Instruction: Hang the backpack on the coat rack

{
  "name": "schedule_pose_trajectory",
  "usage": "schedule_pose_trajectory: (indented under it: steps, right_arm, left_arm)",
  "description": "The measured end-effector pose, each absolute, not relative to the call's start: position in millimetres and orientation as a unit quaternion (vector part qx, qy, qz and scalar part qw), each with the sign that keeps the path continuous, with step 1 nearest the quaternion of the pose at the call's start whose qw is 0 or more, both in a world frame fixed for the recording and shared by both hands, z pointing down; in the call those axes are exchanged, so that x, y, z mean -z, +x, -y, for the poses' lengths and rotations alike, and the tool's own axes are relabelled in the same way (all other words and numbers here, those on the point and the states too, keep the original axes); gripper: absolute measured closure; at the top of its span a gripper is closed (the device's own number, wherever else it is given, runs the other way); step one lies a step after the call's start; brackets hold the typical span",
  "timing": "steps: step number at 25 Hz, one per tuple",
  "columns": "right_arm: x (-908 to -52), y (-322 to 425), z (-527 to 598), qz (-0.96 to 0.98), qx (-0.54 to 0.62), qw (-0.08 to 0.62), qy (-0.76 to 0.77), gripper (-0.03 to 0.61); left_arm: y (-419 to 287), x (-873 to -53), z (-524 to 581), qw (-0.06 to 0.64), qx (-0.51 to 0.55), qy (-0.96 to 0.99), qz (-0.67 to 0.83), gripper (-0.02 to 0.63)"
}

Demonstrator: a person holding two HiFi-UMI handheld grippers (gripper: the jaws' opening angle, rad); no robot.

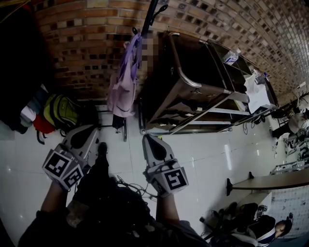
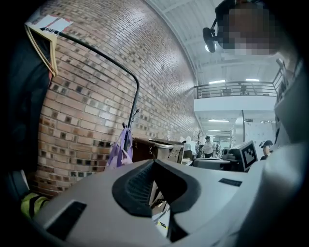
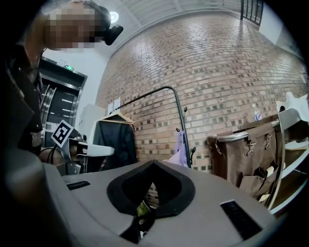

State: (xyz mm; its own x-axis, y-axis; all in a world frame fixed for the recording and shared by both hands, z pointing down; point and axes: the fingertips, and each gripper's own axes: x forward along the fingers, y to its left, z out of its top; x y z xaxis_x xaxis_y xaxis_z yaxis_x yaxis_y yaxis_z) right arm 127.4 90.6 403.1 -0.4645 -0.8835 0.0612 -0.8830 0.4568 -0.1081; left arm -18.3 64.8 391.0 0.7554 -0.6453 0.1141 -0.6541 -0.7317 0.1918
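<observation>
The brick wall (image 1: 87,43) fills the upper part of the head view, and everything stored here stands against it. At right of centre is one brown cart (image 1: 188,82) with a metal frame, parked just beside the pole. At upper left dark garments (image 1: 19,67) hang in a bunch, too dark to count.

One coat rack (image 1: 150,14) rises at top centre, its pole running up out of the frame. One lilac backpack (image 1: 123,84) hangs from it by its top, body down along the pole and clear of the floor, so the rack alone appears to carry it. By that showing the hanging looks done. A second bag, green and yellow (image 1: 60,112), sits low at left beneath the garments, near the rack but apart from it.

Two grippers show in the lower middle. The left gripper (image 1: 87,132) and the right gripper (image 1: 149,141) both point toward the rack and are well apart from the backpack. In each gripper's own view the jaw tips meet with nothing between them, so both are closed and empty, apparently because no load is left to hold.
</observation>
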Motion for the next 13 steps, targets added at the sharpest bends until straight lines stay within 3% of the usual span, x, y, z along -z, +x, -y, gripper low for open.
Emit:
schedule_pose_trajectory:
  steps: [13]
  right_arm:
    - [-403,99,-112,-0.871,0.059,-0.010,-0.487,0.563]
  left_arm:
    - [-52,-378,-97,0.095,-0.012,0.918,0.385,0.600]
